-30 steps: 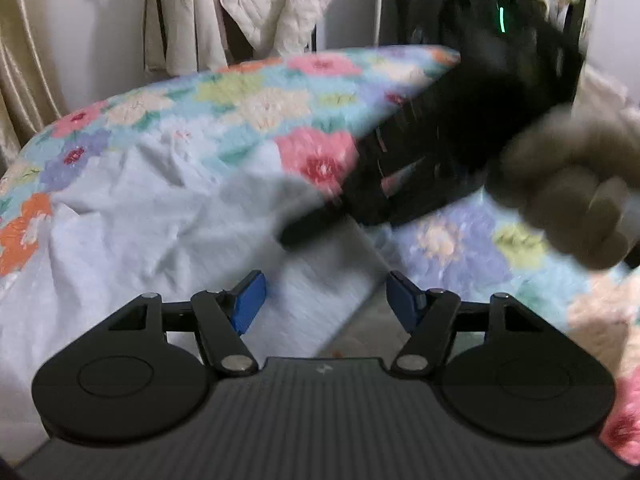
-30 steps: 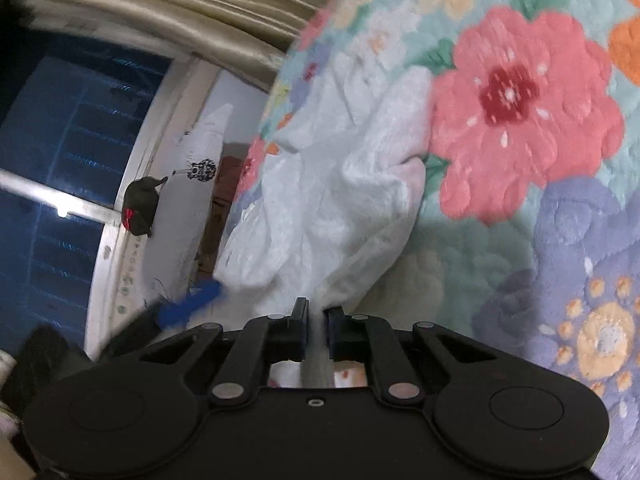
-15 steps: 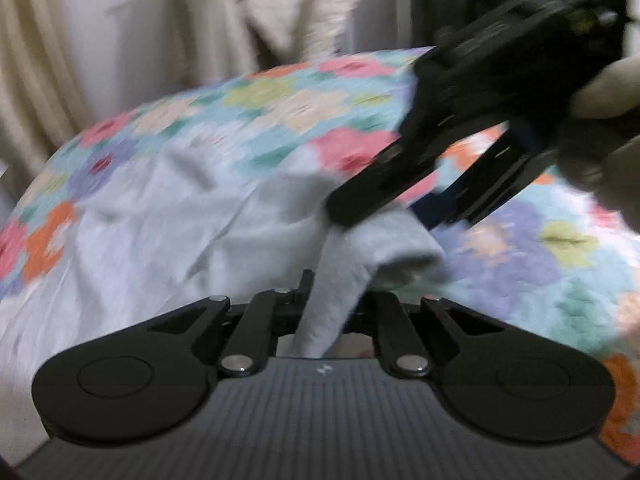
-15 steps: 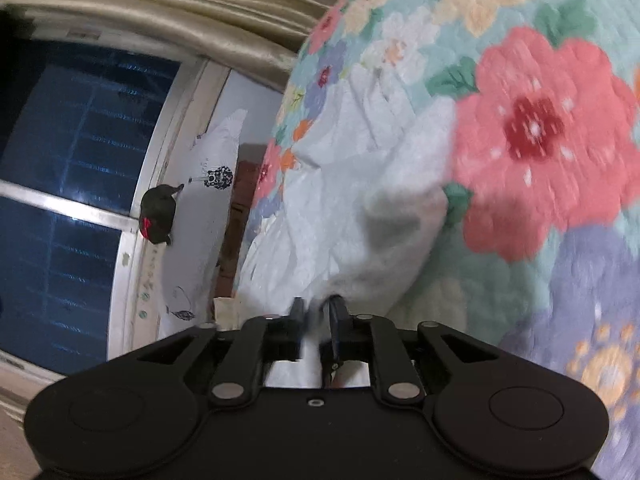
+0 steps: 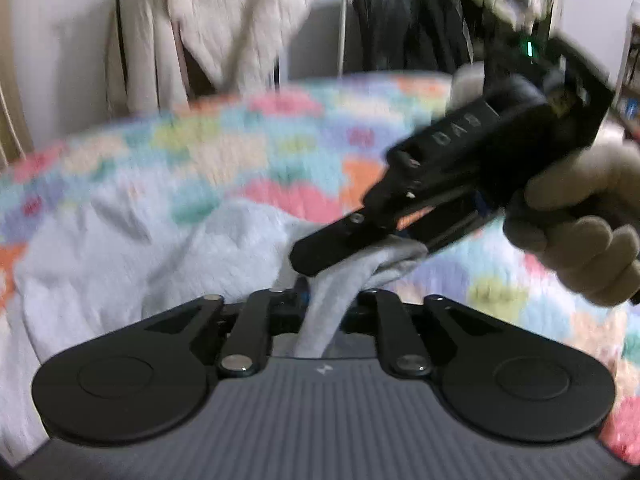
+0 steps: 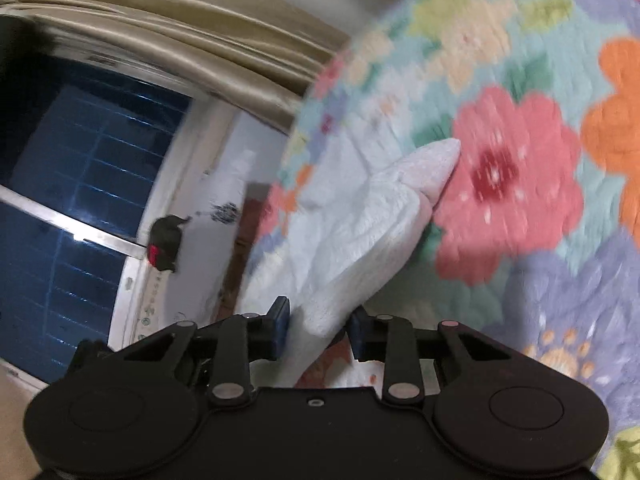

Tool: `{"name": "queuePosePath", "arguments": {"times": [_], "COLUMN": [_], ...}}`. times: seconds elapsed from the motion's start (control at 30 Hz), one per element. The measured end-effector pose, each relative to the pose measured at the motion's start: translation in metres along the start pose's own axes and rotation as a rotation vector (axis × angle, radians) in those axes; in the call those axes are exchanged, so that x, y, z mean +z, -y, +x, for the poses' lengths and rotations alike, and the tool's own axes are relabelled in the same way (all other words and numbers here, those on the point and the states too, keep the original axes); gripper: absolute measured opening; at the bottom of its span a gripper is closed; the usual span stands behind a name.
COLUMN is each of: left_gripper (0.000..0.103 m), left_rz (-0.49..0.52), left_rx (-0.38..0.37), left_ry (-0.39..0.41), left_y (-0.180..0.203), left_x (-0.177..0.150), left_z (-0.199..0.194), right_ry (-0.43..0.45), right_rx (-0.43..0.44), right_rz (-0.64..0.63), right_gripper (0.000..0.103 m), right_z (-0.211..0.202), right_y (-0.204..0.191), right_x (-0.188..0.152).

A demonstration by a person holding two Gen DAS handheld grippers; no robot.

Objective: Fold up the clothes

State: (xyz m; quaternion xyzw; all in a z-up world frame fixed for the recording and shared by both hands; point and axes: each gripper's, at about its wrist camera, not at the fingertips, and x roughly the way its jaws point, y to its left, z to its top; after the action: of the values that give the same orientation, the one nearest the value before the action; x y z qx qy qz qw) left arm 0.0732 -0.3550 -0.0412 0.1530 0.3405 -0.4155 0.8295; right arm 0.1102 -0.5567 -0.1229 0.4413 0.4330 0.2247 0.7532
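Observation:
A light grey garment (image 5: 160, 248) lies crumpled on a floral quilt (image 5: 280, 140) on the bed. My left gripper (image 5: 324, 300) is shut on a raised fold of it near the front edge. Just above, a gloved hand (image 5: 580, 240) holds my right gripper (image 5: 372, 258) slanting in from the right over the same fold. In the right wrist view the right gripper (image 6: 319, 330) stands open, its blue pads apart. A thick fold of the garment (image 6: 360, 232) still runs between them, and its tip rests on the quilt (image 6: 520, 200).
Pale quilted coats (image 5: 224, 20) and dark clothes (image 5: 400, 28) hang on a rail behind the bed. A dark window (image 6: 60, 200) and beige curtain (image 6: 180, 20) lie beyond the bed's left side. The bed edge is close below both grippers.
My left gripper went from open to shut on the fold and has lifted it. My right gripper, shut on the garment before, has opened its fingers around the fold.

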Motion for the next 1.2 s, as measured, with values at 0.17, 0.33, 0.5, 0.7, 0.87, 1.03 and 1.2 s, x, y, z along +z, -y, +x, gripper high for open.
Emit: {"name": "queuePosePath", "arguments": {"times": [0.17, 0.33, 0.5, 0.7, 0.87, 1.03, 1.2], "left_gripper": [0.053, 0.054, 0.059, 0.061, 0.061, 0.036, 0.038], "left_rz": [-0.199, -0.755, -1.089, -1.186, -1.117, -1.022, -1.04], "left_rx": [0.024, 0.018, 0.095, 0.214, 0.225, 0.287, 0.292], "left_ry": [-0.137, -0.25, -0.201, -0.069, -0.033, -0.035, -0.023], "left_y": [-0.016, -0.078, -0.106, -0.134, -0.144, -0.139, -0.139], "left_x": [-0.036, -0.104, -0.147, -0.151, -0.148, -0.143, -0.149], "left_z": [-0.006, -0.063, -0.094, -0.078, -0.064, -0.072, -0.08], "right_ry": [0.007, 0.014, 0.045, 0.088, 0.09, 0.09, 0.064], "right_rx": [-0.034, -0.068, 0.001, 0.107, 0.109, 0.074, -0.021], "right_rz": [-0.016, -0.033, -0.045, -0.016, -0.056, -0.054, -0.04], "right_gripper": [0.036, 0.013, 0.012, 0.012, 0.012, 0.012, 0.012], "right_z": [0.009, 0.018, 0.032, 0.04, 0.029, 0.013, 0.004], "right_y": [0.007, 0.013, 0.006, -0.006, -0.02, -0.013, 0.001], "right_x": [0.003, 0.006, 0.02, 0.035, 0.038, 0.028, 0.013]}}
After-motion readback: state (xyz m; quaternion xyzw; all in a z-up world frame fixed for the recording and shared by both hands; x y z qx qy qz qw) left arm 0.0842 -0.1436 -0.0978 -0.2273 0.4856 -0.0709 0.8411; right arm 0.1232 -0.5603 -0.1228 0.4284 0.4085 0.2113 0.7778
